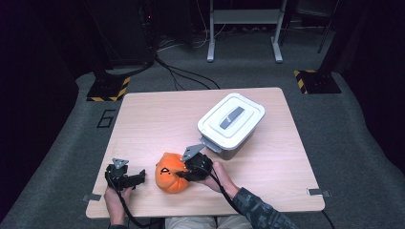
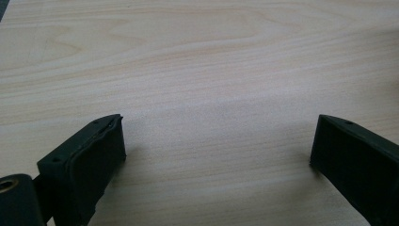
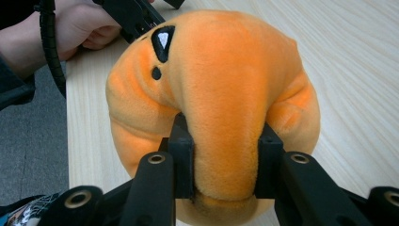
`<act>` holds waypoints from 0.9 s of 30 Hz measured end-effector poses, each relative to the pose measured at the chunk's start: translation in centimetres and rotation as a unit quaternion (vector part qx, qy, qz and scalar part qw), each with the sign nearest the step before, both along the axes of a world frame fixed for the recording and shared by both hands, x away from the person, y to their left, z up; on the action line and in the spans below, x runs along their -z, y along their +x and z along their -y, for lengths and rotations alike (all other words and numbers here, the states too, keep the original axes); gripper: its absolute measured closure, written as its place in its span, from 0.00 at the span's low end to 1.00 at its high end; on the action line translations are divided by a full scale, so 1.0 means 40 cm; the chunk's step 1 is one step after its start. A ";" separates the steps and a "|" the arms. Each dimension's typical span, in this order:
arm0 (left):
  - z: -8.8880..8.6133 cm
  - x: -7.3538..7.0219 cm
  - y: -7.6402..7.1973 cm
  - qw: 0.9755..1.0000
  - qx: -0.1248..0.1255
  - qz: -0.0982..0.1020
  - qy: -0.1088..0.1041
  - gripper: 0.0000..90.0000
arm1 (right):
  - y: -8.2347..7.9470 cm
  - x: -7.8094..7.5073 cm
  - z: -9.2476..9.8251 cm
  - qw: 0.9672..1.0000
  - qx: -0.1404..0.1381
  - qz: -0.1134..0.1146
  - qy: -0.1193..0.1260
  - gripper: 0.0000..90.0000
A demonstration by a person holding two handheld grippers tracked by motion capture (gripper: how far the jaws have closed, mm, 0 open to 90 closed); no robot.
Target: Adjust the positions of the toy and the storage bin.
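Both jaws of right gripper tight around orange plush pumpkin's fold.

A light wooden table with a pale grain stands on grey carpet in a dim room, the brightest light falling on the tabletop while the edges of the room sink into darkness. Small metal brackets sit at its near corners. Two black stands rest on bases marked with yellow and black hazard stripes, one off each far corner. Black cables snake across the floor toward the back, where a grey metal frame stands on two legs.
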State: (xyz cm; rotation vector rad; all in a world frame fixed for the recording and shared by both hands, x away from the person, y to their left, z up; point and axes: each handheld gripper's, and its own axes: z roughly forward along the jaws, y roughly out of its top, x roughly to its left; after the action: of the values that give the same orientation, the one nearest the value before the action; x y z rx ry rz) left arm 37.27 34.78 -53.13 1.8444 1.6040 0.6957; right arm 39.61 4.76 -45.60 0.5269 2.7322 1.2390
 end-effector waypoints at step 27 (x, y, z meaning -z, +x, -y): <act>0.001 0.000 -0.001 1.000 -0.002 0.000 0.000 0.04 | -0.008 -0.044 0.099 1.000 0.026 0.005 0.009 0.76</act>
State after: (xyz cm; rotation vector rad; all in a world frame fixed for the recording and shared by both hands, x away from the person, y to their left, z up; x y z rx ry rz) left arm 37.24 34.73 -53.12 1.8420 1.6072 0.6972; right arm 39.30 0.80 -43.86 0.5876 2.6834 1.2524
